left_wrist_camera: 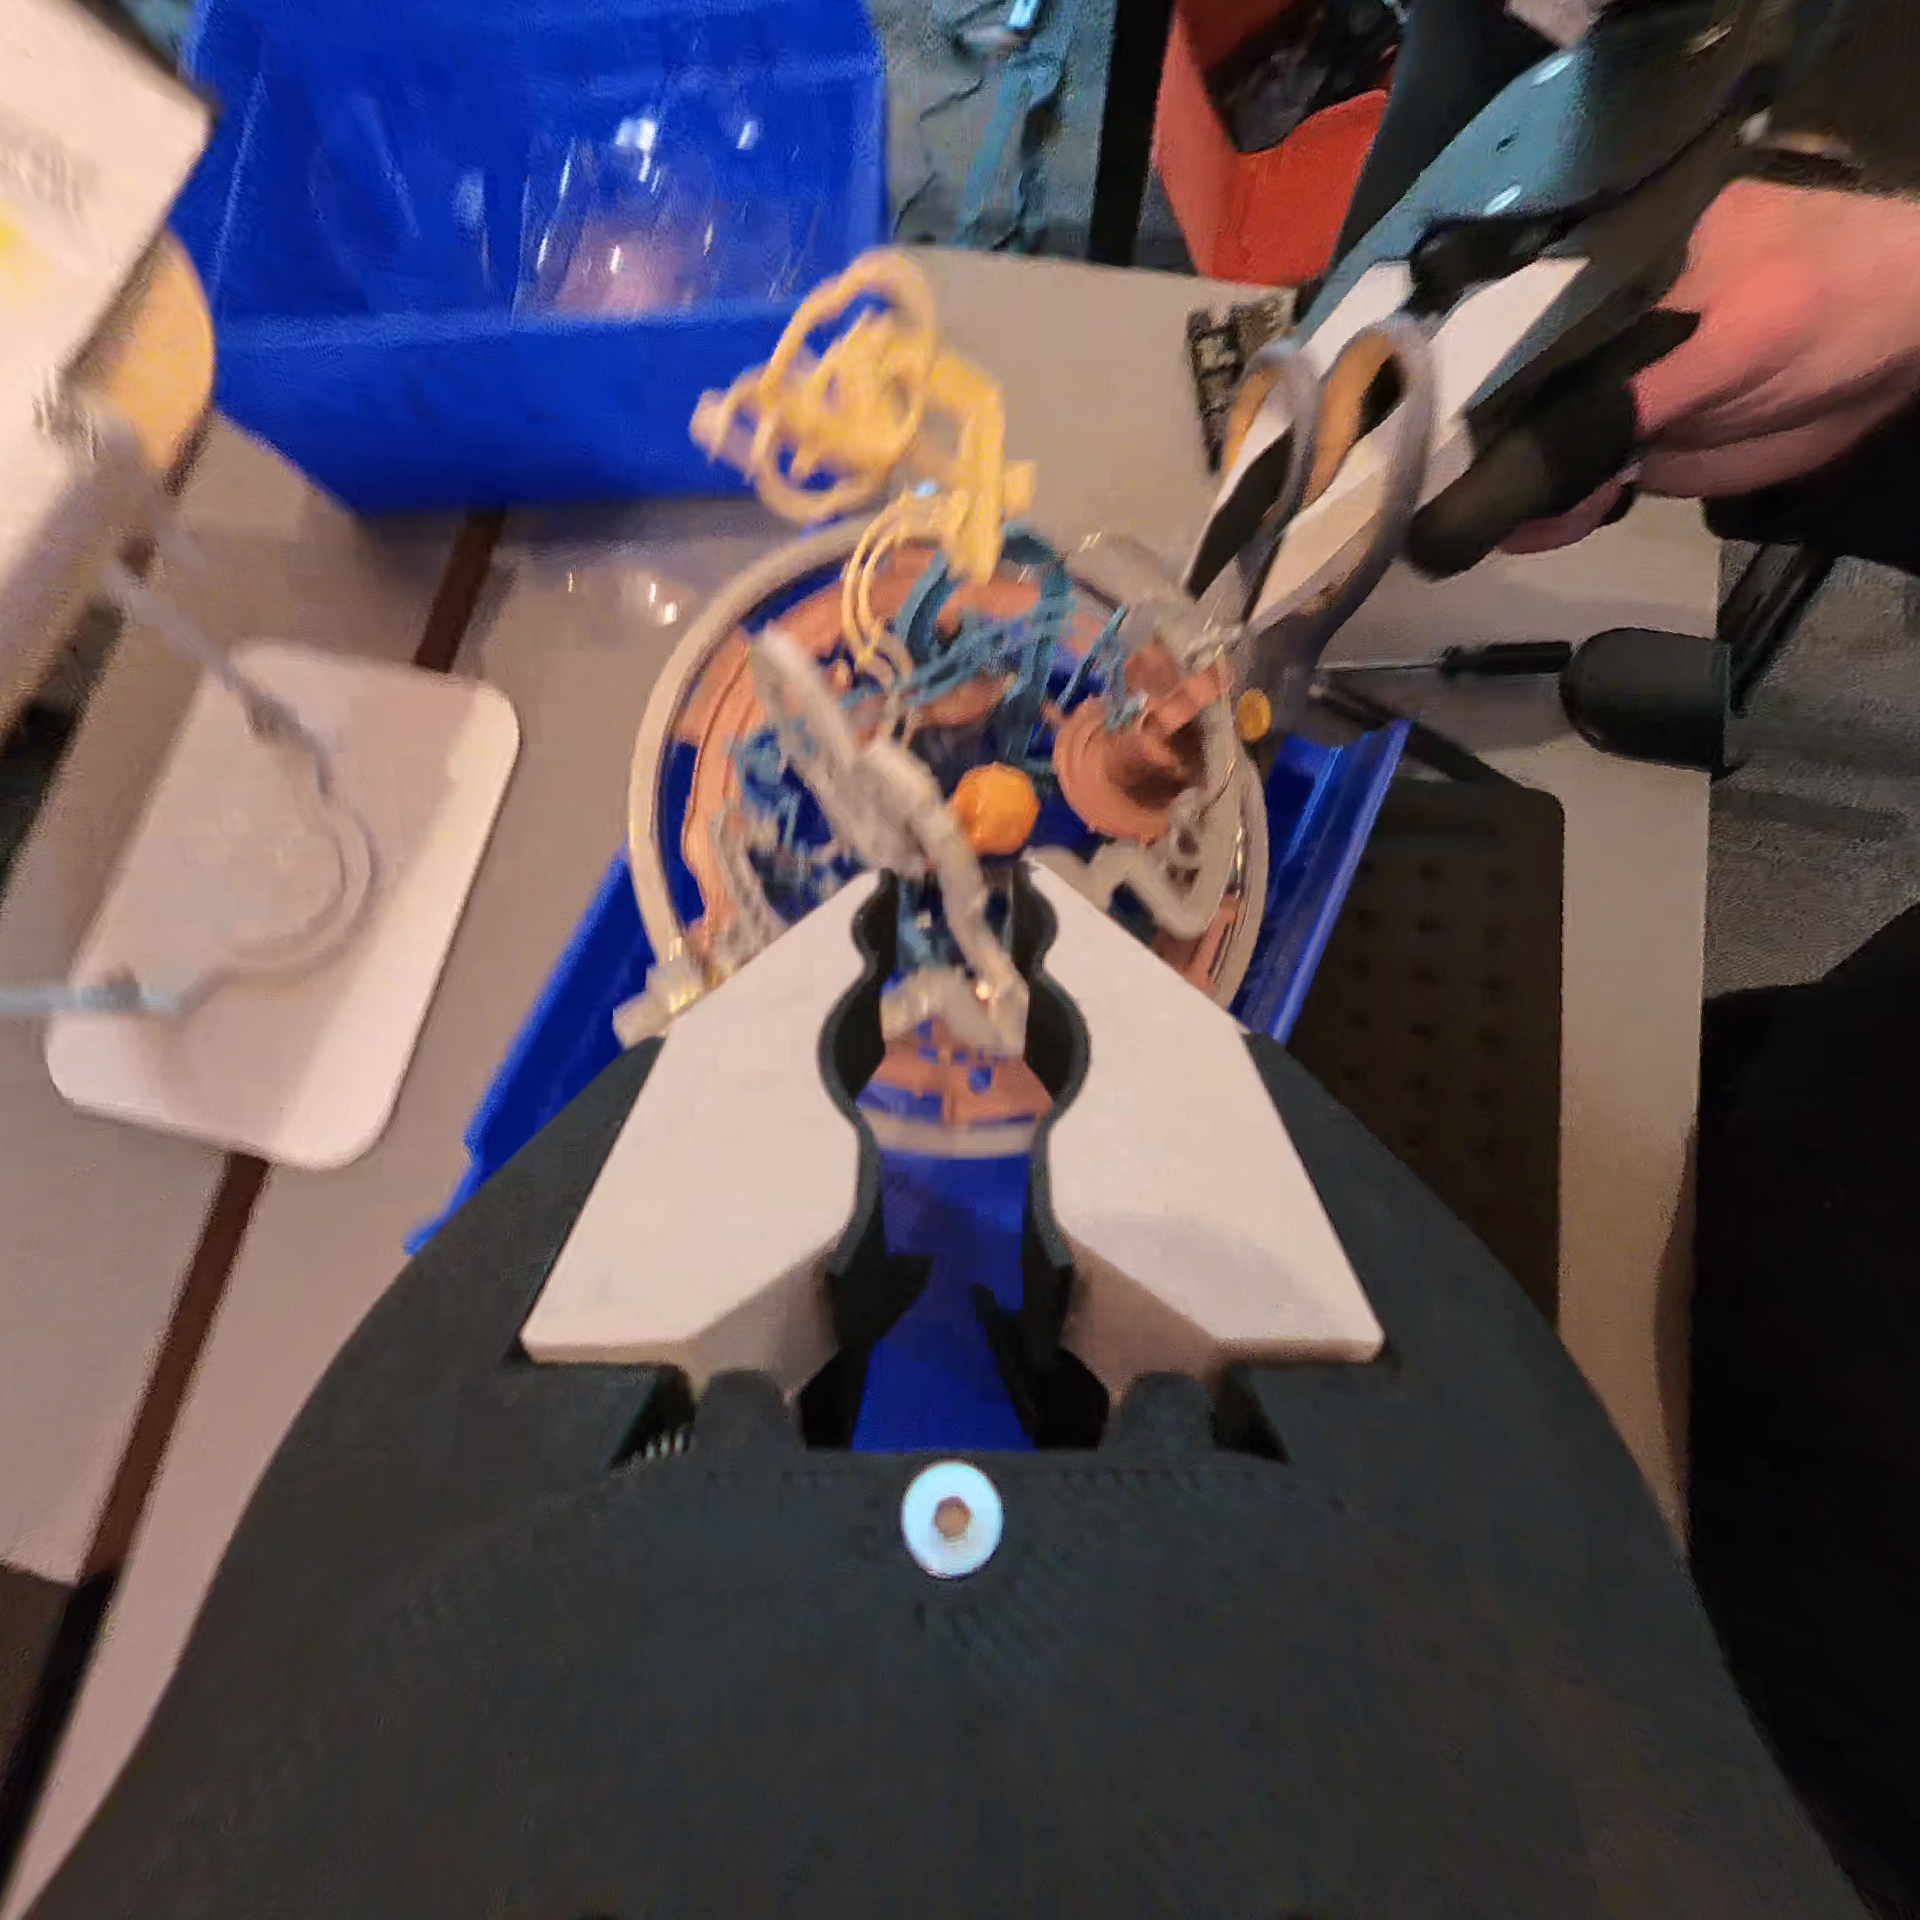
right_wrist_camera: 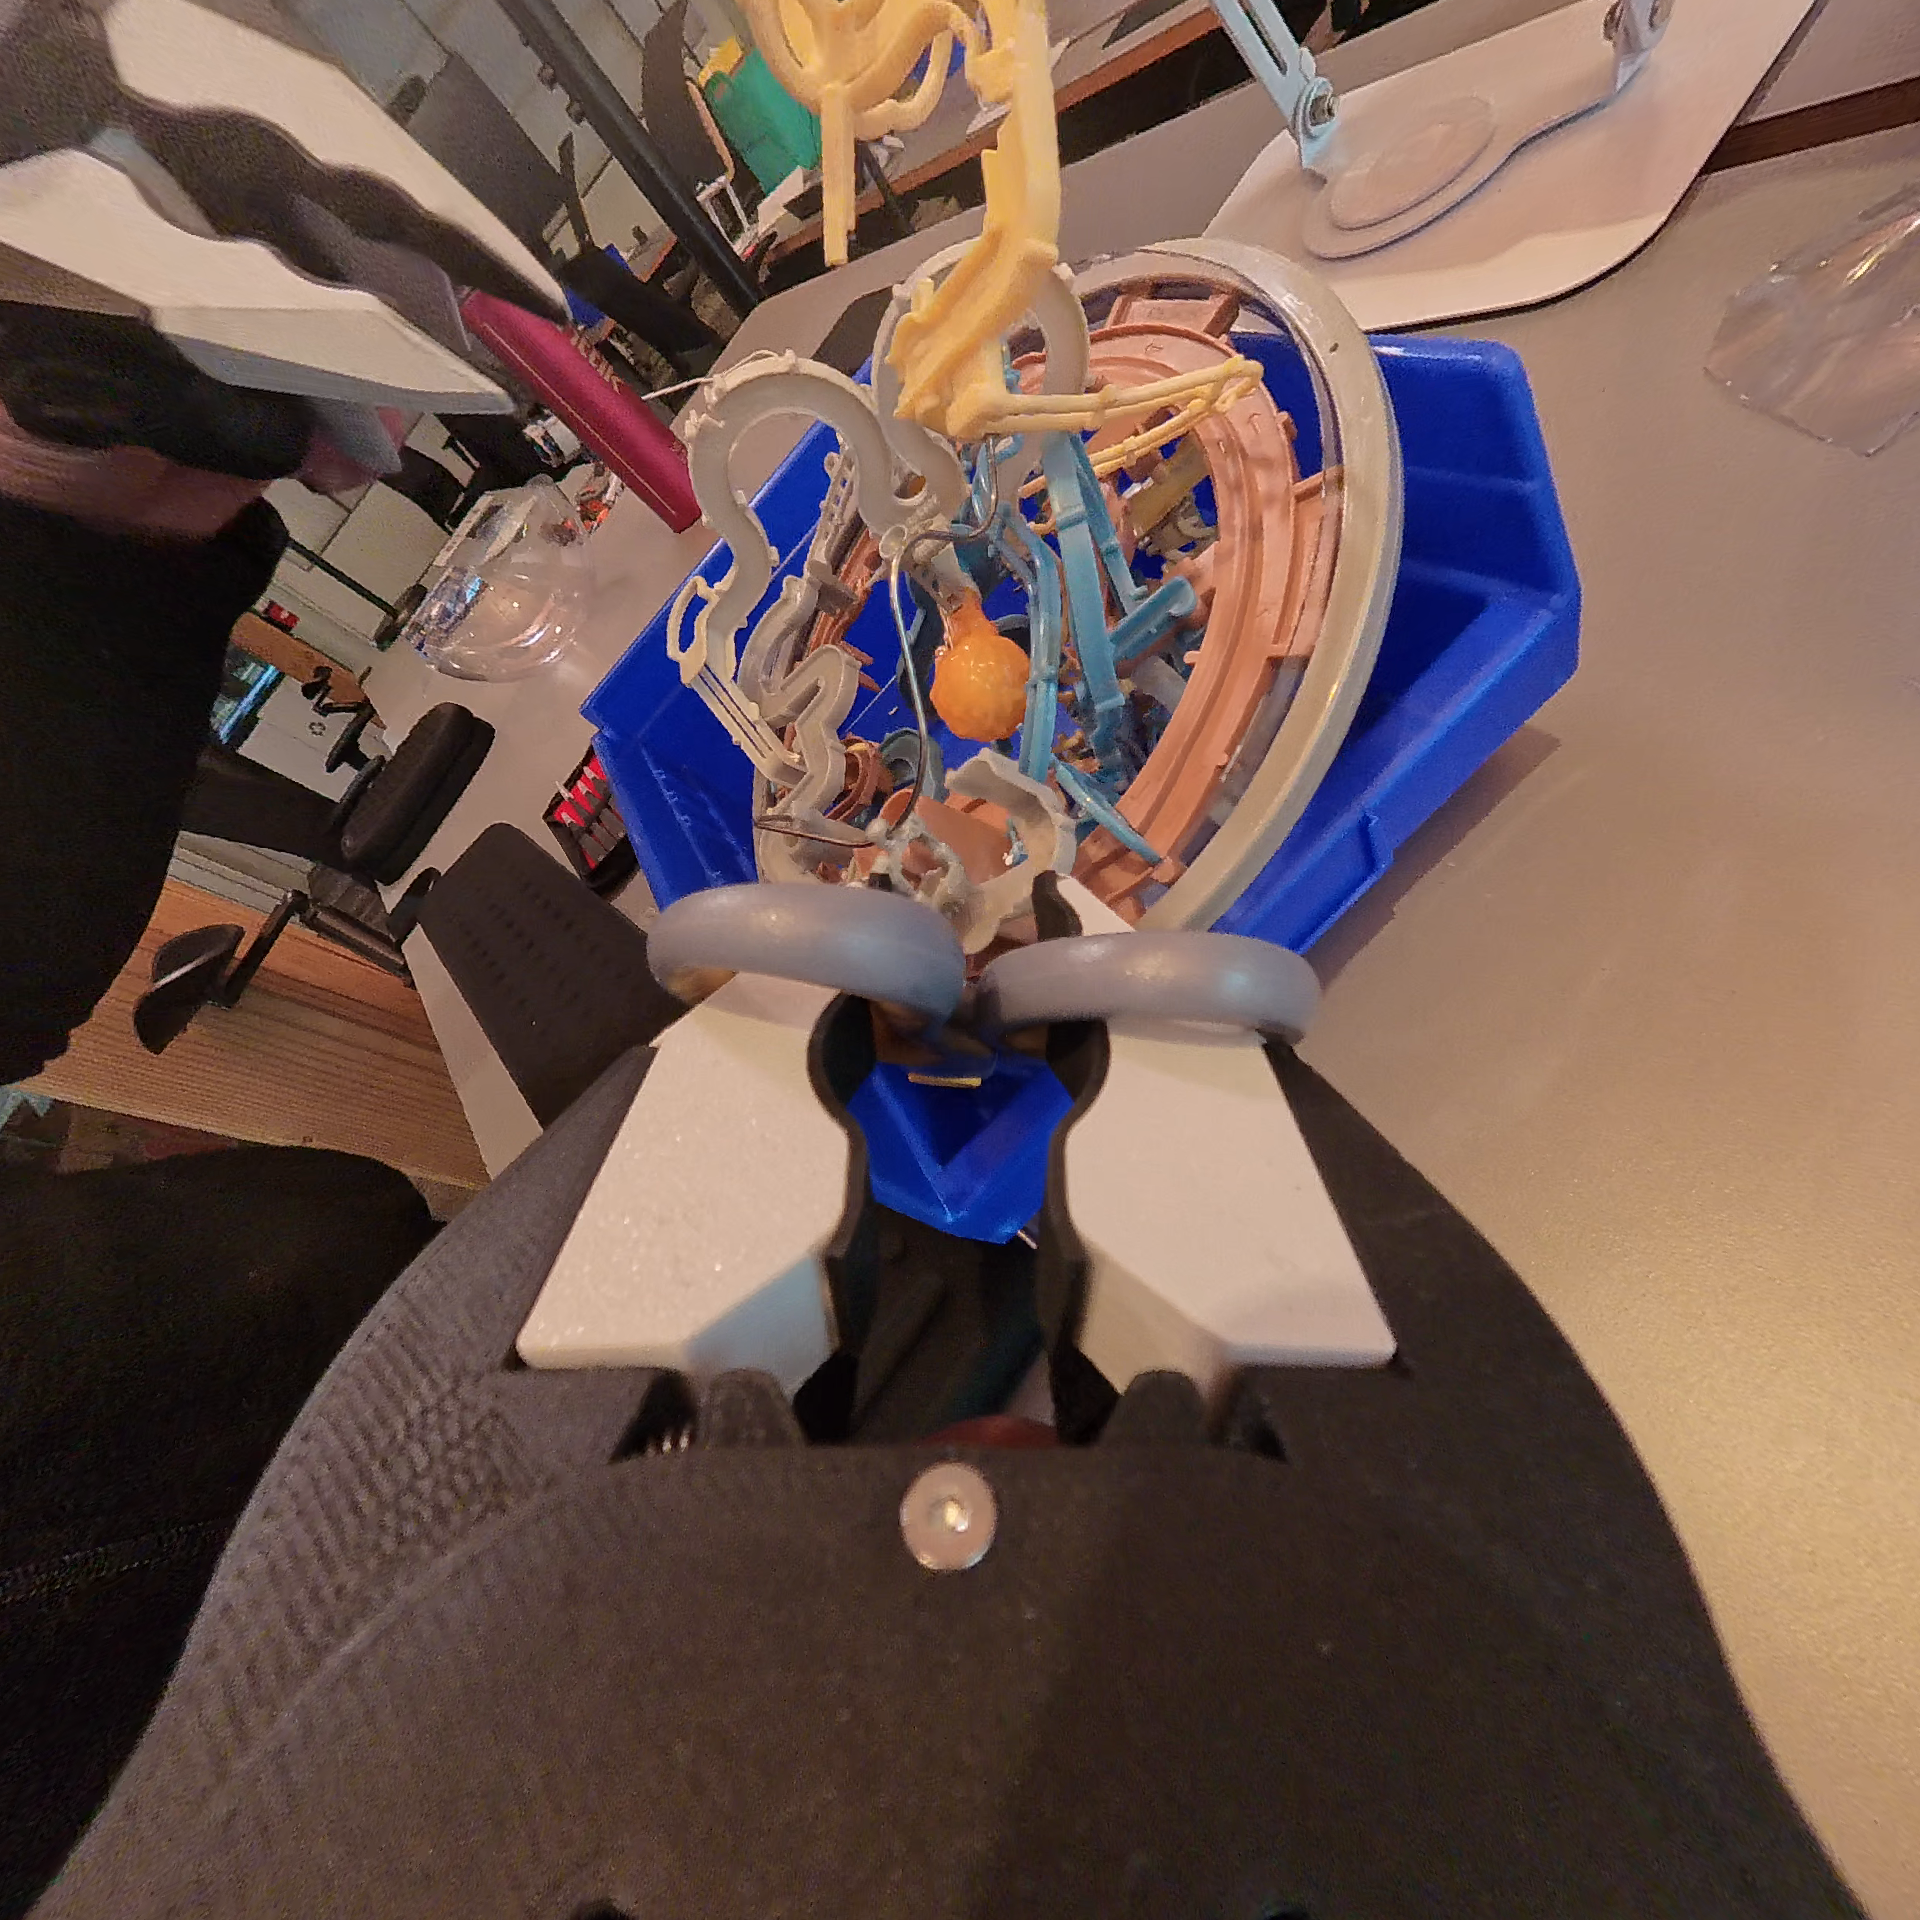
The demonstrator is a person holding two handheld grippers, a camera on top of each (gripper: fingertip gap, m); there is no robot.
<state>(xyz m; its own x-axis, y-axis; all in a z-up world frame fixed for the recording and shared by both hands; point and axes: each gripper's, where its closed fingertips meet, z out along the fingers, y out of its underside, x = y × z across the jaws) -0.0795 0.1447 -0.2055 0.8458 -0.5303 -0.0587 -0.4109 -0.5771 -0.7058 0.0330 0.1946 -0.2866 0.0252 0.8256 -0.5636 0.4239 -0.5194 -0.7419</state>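
Note:
A tangled plastic maze [left_wrist_camera: 935,707] of yellow, blue, tan and grey tracks inside a grey ring stands in a small blue bin [left_wrist_camera: 1330,831], with an orange ball [left_wrist_camera: 992,810] in its middle. My left gripper [left_wrist_camera: 956,883] hovers just over the maze, its fingers nearly together with nothing clearly clamped. In the right wrist view it [right_wrist_camera: 499,384] sits apart from the maze [right_wrist_camera: 1039,582]. My right gripper [right_wrist_camera: 987,914] holds grey-handled scissors [right_wrist_camera: 810,935], its fingers through the loops. The scissors [left_wrist_camera: 1340,436] point down into the maze's right side. The bin [right_wrist_camera: 1475,582] rests on a grey table.
A large blue bin [left_wrist_camera: 520,312] with clear plastic inside stands behind. A white stand base [left_wrist_camera: 281,904] lies to the left. A clear dome [right_wrist_camera: 499,603], a magenta book [right_wrist_camera: 592,405] and black chairs [right_wrist_camera: 416,790] are beyond the table edge. A hand [left_wrist_camera: 1787,343] grips the right gripper. Across from one pair of fingers to the other is roughly 15 centimeters.

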